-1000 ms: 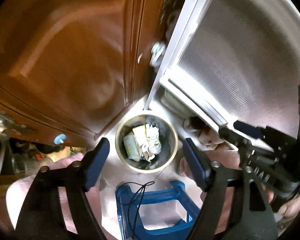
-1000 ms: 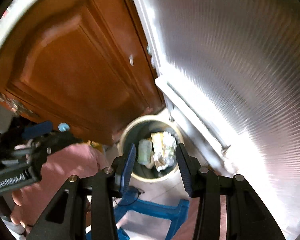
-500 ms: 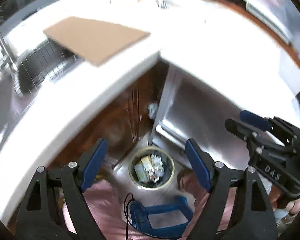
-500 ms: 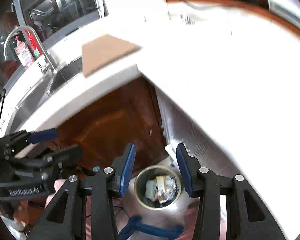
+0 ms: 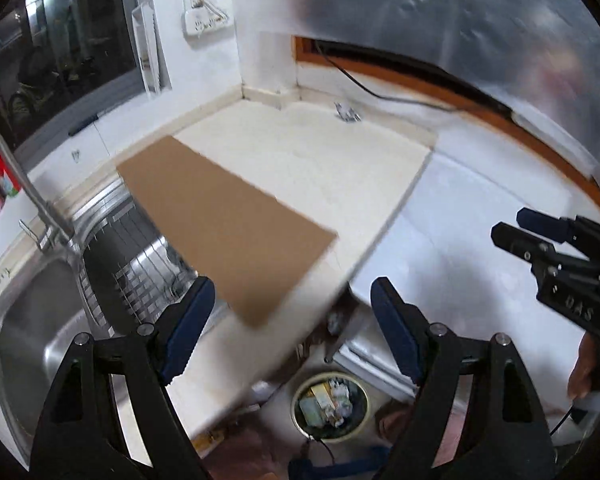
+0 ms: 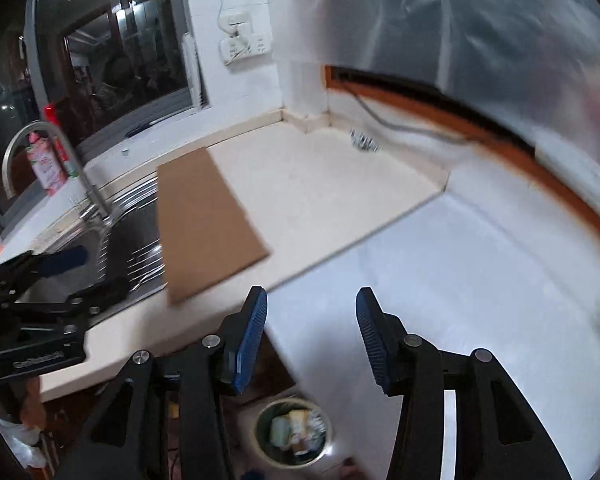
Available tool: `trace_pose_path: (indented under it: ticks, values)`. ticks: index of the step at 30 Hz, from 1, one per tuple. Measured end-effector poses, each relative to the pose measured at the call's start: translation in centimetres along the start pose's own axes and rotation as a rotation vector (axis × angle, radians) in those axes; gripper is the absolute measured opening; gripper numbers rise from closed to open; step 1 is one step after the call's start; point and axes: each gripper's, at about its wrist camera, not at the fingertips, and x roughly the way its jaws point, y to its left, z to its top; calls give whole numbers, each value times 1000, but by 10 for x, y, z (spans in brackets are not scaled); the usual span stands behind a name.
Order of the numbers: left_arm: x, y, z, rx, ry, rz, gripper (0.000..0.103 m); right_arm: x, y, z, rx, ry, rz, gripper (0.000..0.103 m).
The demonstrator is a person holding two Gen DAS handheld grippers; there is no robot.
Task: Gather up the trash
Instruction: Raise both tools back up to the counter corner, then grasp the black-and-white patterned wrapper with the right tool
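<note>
A round trash bin [image 5: 330, 406] holding crumpled paper and packets stands on the floor far below; it also shows in the right wrist view [image 6: 293, 434]. My left gripper [image 5: 291, 330] is open and empty, high above the counter edge. My right gripper [image 6: 310, 334] is open and empty, above the white counter. A flat brown cardboard sheet [image 5: 220, 222] lies on the counter beside the sink; it shows in the right wrist view [image 6: 202, 220] too. A small crumpled metallic scrap [image 5: 347, 112] lies near the back wall, also in the right wrist view [image 6: 363, 143].
A steel sink [image 5: 32, 320] with a tap [image 6: 40, 160] and a dish rack [image 5: 140, 256] is at the left. A dark window [image 6: 112, 76], a wall socket [image 6: 242, 46] and a cable [image 5: 380, 88] are behind. A blue stool [image 5: 340, 468] stands by the bin.
Both grippers have risen from close over the bin by the cupboard door to above counter height. The bin has shrunk to the bottom of both views. Both stay open.
</note>
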Motion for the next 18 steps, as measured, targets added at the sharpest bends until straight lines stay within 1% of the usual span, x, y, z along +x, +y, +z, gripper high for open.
trace_pose_path:
  ticks: [2, 5, 6, 8, 11, 13, 14, 17, 18]
  values:
    - [8, 3, 27, 8, -12, 19, 78, 8, -11, 36, -18, 12, -20, 47]
    - [28, 6, 74, 24, -37, 40, 78, 36, -27, 90, -48, 10, -65, 47]
    - [39, 6, 88, 32, -44, 52, 78, 49, -32, 108, -59, 7, -90, 47]
    - [63, 6, 113, 45, -49, 64, 78, 76, -41, 138, -78, 1, -113, 47]
    - [109, 9, 149, 49, -41, 59, 78, 130, -51, 181, -109, -13, -156, 47]
    - [140, 11, 169, 47, -44, 57, 78, 161, -58, 202, -115, -16, -169, 47]
    - [153, 11, 173, 44, -44, 60, 78, 180, -62, 212, -113, -14, -175, 47]
    - [206, 17, 196, 19, -24, 54, 78, 237, -73, 236, -103, 6, -178, 47]
    - [225, 20, 202, 8, -14, 52, 78, 251, -75, 238, -104, 11, -181, 47]
